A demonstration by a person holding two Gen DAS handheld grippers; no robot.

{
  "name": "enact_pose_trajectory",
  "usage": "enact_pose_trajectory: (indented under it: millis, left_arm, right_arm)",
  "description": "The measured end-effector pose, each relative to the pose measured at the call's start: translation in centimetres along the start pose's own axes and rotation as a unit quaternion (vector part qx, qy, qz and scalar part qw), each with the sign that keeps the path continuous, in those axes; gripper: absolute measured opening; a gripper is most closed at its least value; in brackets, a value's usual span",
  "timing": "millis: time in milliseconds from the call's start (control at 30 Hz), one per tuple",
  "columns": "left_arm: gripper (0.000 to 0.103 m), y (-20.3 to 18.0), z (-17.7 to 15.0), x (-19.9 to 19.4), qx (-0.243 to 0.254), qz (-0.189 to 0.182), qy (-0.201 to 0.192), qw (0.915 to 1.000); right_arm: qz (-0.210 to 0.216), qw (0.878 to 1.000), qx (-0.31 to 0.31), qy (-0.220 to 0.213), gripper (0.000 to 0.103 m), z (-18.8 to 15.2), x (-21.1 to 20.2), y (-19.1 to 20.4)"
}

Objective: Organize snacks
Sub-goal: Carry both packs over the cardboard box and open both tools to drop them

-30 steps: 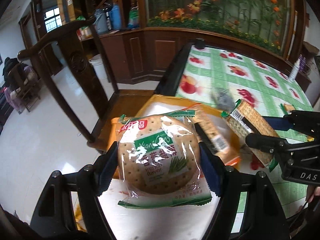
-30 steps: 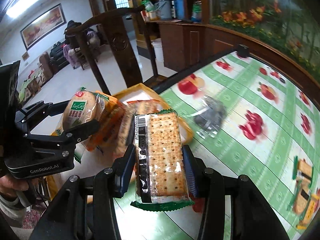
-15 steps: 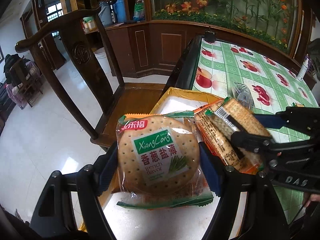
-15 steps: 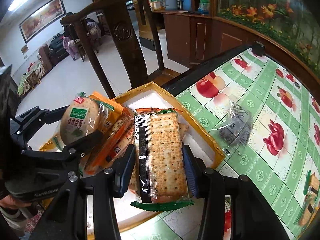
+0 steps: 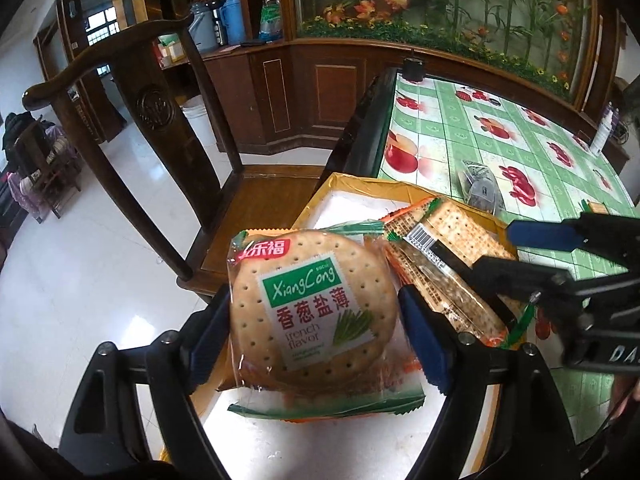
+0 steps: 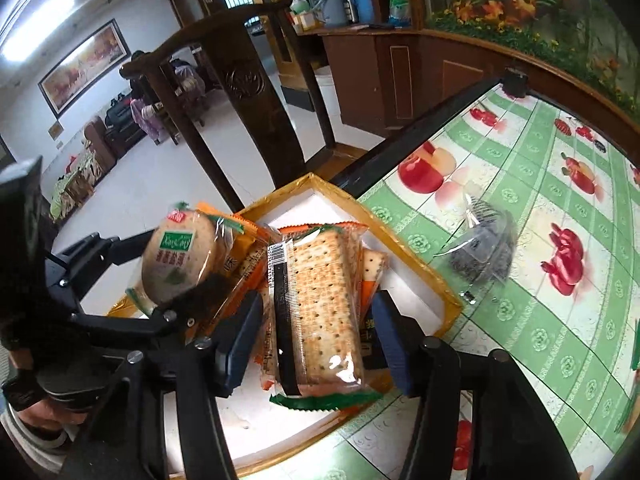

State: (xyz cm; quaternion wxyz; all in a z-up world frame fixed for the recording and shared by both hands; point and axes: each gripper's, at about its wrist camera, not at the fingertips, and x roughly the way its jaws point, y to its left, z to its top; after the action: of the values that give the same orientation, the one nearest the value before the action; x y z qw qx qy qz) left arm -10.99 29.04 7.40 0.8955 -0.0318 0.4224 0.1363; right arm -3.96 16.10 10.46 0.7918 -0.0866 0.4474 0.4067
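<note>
Right wrist view: right gripper [image 6: 316, 312] holding a cracker pack [image 6: 320, 304], left gripper [image 5: 316, 316] holding a round biscuit pack [image 5: 312, 304], over the box [image 6: 416, 272] (several snacks inside); a grey packet [image 6: 484, 252] waits on the table

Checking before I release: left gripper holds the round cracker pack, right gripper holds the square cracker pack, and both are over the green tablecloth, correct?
Not quite. The left gripper does hold the round cracker pack and the right gripper the square cracker pack, but both are over the box, not the tablecloth. The right wrist view shows it.
</note>
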Motion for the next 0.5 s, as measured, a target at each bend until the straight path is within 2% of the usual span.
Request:
enact_pose_trajectory:
  millis: [267, 500]
  left_arm:
    - [0.083, -0.1, 0.1, -1.3, -0.006, 0.004, -0.014, 0.9999]
    - [0.087, -3.1, 0.3, -3.2, 0.015, 0.016, -0.043, 0.9988]
  right_arm:
    - [-0.014, 1.0, 0.017, -0.01, 0.058, -1.0, -1.6, -2.0]
    - [-0.031, 0.999, 0.022, -0.025, 0.061, -2.6, -3.5, -3.3]
